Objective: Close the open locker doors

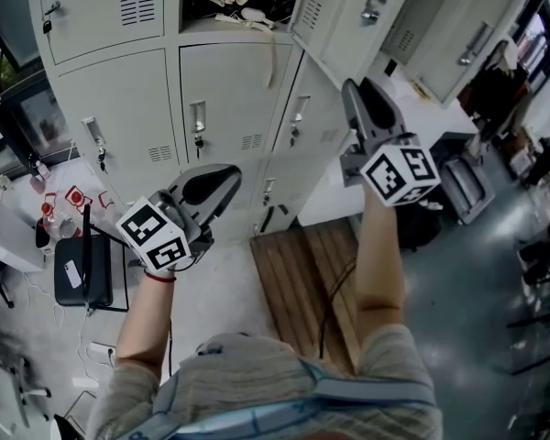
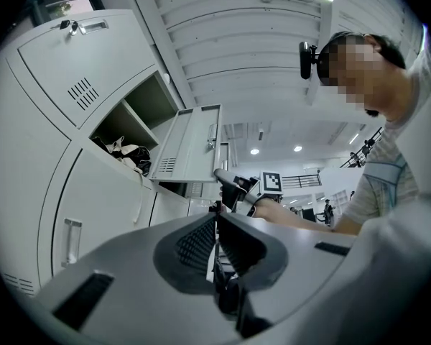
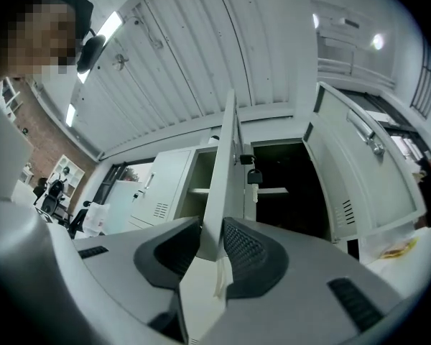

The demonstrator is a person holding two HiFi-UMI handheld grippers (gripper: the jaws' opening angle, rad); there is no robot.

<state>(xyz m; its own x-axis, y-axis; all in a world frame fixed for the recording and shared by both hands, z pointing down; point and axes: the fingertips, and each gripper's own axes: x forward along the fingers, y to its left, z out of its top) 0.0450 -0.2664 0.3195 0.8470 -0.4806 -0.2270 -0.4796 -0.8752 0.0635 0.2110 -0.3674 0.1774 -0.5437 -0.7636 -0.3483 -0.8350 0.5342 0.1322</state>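
right hand-held gripper clamped on edge of open pale-grey metal locker door | left hand-held gripper clenched, empty

The lockers are pale grey-white all over, broken by small dark louvre slits. The open door is the same pale grey. The left gripper and right gripper are mid grey, and their pads are black with fine ribbing. Each marker cube is white with black square patterns. The pallet is brown, in lengthwise slats, on a dull grey floor. A red band circles the left wrist. The shirt is beige-grey with thin stripes and pale blue straps.
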